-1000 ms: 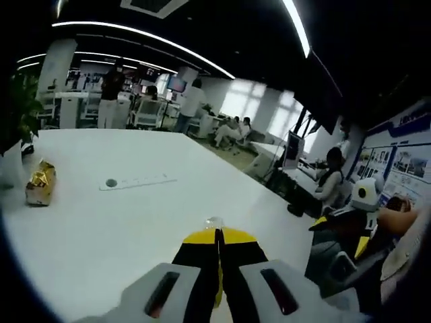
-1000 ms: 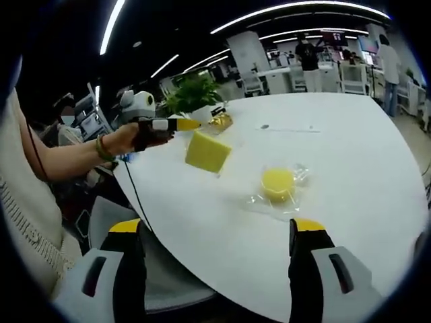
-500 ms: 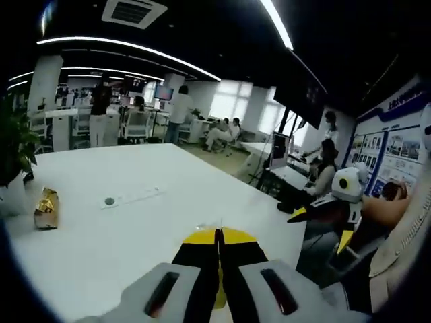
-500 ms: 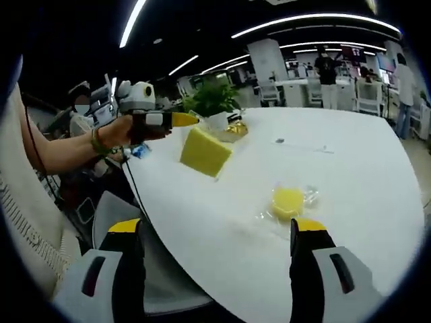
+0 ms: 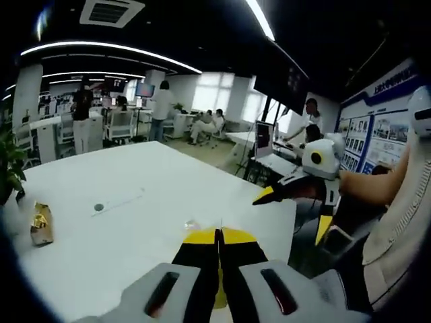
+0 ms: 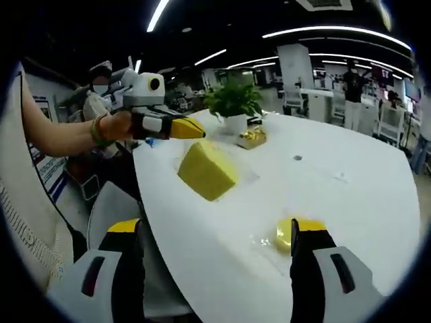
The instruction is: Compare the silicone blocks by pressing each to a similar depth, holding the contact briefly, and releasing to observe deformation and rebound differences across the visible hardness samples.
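- Left gripper (image 6: pixel 192 128) jaws closed, holding nothing, poised just above yellow block (image 6: pixel 206 169).
- Right gripper (image 6: pixel 215 232) wide open, empty.
- Next: probably descend, press block.

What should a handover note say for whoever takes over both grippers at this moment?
Left gripper: shut, lifted off the table; the yellow block hangs just under its tip in clear wrap, seemingly pinched by the wrap, though the contact is hard to see.
Right gripper: open, holding nothing, hovering over the near edge of the white table.
Round yellow sample: lying on the table in clear wrap, close to the right gripper's jaw.
Done: no press visible. Left: set the block down, press each sample to similar depth, hold, release, compare rebound.
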Demonstrator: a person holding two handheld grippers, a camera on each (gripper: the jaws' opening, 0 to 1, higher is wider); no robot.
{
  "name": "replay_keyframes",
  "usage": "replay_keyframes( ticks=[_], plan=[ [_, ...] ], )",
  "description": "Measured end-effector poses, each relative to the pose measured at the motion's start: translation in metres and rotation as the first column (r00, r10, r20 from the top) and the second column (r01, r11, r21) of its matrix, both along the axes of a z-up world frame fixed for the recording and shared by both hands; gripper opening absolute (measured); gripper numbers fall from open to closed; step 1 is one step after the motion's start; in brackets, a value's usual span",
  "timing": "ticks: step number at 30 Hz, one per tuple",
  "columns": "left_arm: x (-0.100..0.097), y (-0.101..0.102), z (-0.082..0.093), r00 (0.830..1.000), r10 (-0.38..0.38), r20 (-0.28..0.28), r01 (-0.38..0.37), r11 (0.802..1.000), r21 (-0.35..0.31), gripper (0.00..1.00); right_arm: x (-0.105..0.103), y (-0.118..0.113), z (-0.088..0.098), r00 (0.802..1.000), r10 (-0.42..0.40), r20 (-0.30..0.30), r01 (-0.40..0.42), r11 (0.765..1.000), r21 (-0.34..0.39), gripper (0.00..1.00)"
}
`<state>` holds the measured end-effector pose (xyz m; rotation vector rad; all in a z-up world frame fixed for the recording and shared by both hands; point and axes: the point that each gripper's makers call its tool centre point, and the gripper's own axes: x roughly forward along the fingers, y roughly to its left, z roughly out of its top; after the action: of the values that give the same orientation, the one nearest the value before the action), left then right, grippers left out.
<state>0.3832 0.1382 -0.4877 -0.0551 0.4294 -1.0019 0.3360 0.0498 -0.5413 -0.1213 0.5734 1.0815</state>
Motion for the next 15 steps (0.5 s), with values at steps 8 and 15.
replay_keyframes(
  ticks=[8,15],
  plan=[
    [-0.01,-0.017,0.009,0.993,-0.111,0.031,0.111,0.994,-0.021,0.0,0.015,0.019,-0.015,0.996,0.083,-0.009,-0.083,0.996,-0.025,0.84],
    [-0.018,-0.031,0.011,0.978,-0.205,0.043,0.205,0.979,-0.014,0.0,0.024,0.039,-0.021,0.988,0.153,0.009,-0.153,0.988,-0.007,0.77]
  ],
)
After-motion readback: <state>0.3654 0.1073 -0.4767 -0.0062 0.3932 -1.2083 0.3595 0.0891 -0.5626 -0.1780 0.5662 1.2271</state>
